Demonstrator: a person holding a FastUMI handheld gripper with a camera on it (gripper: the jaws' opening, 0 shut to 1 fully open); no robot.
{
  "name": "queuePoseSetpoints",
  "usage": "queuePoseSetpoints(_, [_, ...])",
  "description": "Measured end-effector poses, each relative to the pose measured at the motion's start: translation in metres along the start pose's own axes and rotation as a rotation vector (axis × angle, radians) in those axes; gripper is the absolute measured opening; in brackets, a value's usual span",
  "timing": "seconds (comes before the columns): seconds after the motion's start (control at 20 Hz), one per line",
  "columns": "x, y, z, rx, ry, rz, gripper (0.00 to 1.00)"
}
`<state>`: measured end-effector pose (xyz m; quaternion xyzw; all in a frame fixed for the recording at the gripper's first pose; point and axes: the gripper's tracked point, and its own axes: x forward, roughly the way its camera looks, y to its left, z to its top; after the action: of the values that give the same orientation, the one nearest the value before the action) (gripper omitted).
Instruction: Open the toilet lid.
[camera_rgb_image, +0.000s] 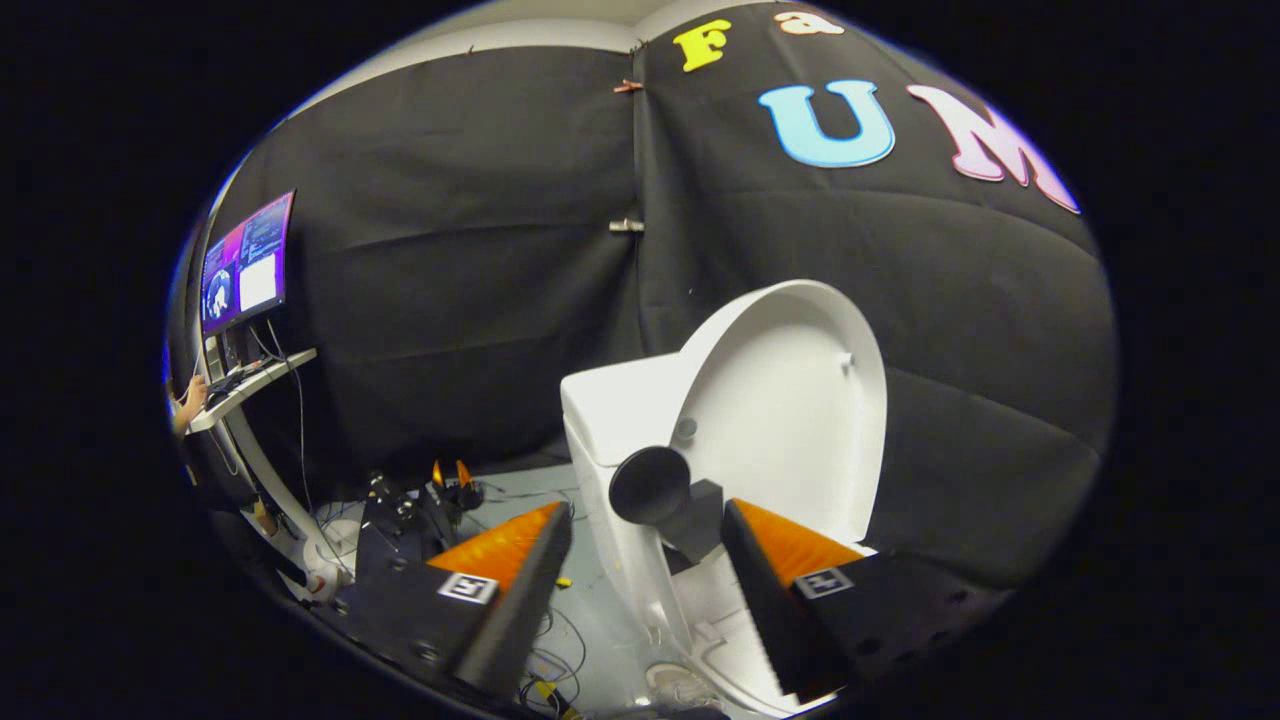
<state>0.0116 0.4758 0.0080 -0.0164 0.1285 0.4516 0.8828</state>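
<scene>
The white toilet lid (790, 410) stands raised, leaning back against the white tank (620, 395), its inner side facing me. A black round knob (650, 485) on a dark block sticks out from the lid's lower edge, just ahead of the fingers and between them. My gripper (648, 525) is open, its two fingers spread wide on either side of the knob and touching nothing. The white seat and bowl rim (715, 625) show below, between the fingers.
Black cloth walls stand behind the toilet. To the left, a monitor (246, 262) sits above a white desk (250, 385), where a person's hand (190, 400) rests. Cables and another gripper tool (450, 485) lie on the grey floor left of the toilet.
</scene>
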Motion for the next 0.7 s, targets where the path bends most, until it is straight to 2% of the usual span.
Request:
queuePoseSetpoints(0.05, [-0.003,-0.01,0.008,-0.008,-0.024,-0.034,0.99])
queuePoseSetpoints(0.35, [-0.058,-0.059,0.035,0.051,-0.149,-0.162,0.98])
queuePoseSetpoints(0.7, [-0.163,-0.113,0.006,0.051,-0.125,-0.305,1.0])
